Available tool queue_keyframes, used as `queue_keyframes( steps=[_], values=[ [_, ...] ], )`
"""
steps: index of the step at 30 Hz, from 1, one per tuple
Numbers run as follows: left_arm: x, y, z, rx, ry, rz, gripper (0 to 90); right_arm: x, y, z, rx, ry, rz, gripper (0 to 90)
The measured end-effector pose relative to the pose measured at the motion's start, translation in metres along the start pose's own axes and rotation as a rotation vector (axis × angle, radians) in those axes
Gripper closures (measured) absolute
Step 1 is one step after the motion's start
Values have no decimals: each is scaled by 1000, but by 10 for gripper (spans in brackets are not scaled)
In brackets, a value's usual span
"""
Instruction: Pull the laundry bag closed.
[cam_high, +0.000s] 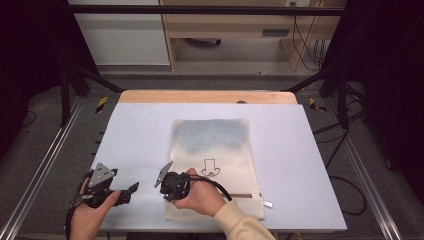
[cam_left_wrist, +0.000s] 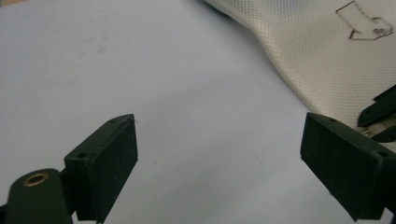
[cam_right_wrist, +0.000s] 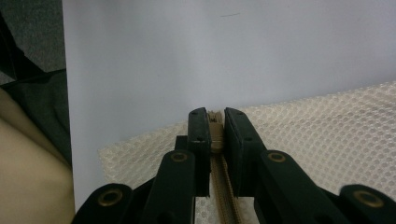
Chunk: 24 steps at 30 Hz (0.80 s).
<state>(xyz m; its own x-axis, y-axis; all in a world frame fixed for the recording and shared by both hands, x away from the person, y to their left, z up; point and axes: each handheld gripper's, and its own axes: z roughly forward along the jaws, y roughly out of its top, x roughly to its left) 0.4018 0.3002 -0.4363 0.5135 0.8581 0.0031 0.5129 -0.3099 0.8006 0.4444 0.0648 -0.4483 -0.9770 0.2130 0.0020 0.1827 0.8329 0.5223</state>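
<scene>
The mesh pouch (cam_high: 212, 165) lies flat on the middle of the counter (cam_high: 135, 135), its zipper (cam_high: 245, 195) running along the near edge. It is cream mesh with a small outline drawing (cam_high: 210, 168) on its face and a bluish patch showing through the far half. In the right gripper view the zipper slider (cam_right_wrist: 214, 133) sits at the left end of the pouch, and the right gripper (cam_right_wrist: 214, 122) has its fingers (cam_right_wrist: 198, 135) clamped on it from both sides, with the zipper teeth running back toward the camera between the two arms. In the high view the right gripper (cam_high: 172, 186) rests on the near left corner of the pouch, the hand (cam_high: 202, 197) lying across the zipper line, and a small metal tab (cam_high: 268, 203) shows at the right end.

The left gripper (cam_high: 131, 190) hovers over bare counter just left of the pouch, fingers (cam_left_wrist: 109, 161) wide apart and holding nothing; its own view shows the pouch edge and the right gripper's tips just beyond its right finger.

The step in hand looks like working the zipper, with the slider gripped at the left end of its track. Whether the pouch is zipped up or open I cannot tell from these views. The next move probably calls for the left gripper to pinch the fabric at the near left corner and hold it firm, so the right can pull the slider straight along the teeth toward the right without dragging the light pouch across the counter.
</scene>
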Motion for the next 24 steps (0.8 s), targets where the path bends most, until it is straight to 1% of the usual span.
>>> queue_keyframes(
  steps=[2,3,4,5,6,7,8,9,10,11,12,13,14,15,16,17,18,20,21,22,24],
  values=[
    [1,0,-1,-5,-11,-27,108,0,0,-3,-5,-2,7,815],
    [1,0,-1,-5,-11,-27,107,0,0,-3,-5,-2,7,815],
    [2,-1,-3,-14,-28,-50,105,1,0,-8,-13,1,8,815],
    [2,-1,-3,-14,-28,-50,102,1,0,-8,-13,1,8,815],
    [2,-1,-3,-11,-38,-57,102,1,1,-10,-21,1,6,816],
    [1,-1,-4,-5,-62,-58,97,1,1,-14,-37,7,-6,816],
    [0,-1,-4,-5,-75,-60,96,1,2,-16,-43,6,-3,816],
    [0,-1,-4,-5,-75,-60,94,1,2,-16,-43,6,-3,816],
    [-2,-1,-4,-8,-86,-66,92,1,2,-19,-50,6,0,816],
    [-7,0,-3,-5,-117,-61,90,1,1,-19,-56,8,3,816],
    [-9,0,-3,-3,-133,-60,89,0,1,-20,-56,8,1,816],
    [-9,0,-3,-3,-133,-60,88,0,1,-20,-56,8,1,816],
    [-14,0,-1,9,-170,-52,84,-1,1,-20,-60,12,4,816],
    [-14,0,-1,9,-170,-52,79,-1,1,-20,-60,12,4,816],
    [-16,0,1,14,-187,-51,76,-2,1,-21,-69,19,1,816],
    [-19,0,2,22,-199,-42,76,-2,1,-21,-69,19,1,816],
    [-25,0,5,33,-209,-22,75,-3,0,-22,-74,17,13,816],
    [-30,1,7,32,-224,-18,73,-4,0,-22,-74,19,6,816],
    [-30,1,7,32,-224,-18,73,-4,0,-22,-74,19,6,816],
    [-35,2,8,34,-242,-5,68,-4,0,-22,-74,19,11,815],
    [-40,2,9,37,-252,-7,60,-3,-1,-22,-72,18,9,815]
  ],
)
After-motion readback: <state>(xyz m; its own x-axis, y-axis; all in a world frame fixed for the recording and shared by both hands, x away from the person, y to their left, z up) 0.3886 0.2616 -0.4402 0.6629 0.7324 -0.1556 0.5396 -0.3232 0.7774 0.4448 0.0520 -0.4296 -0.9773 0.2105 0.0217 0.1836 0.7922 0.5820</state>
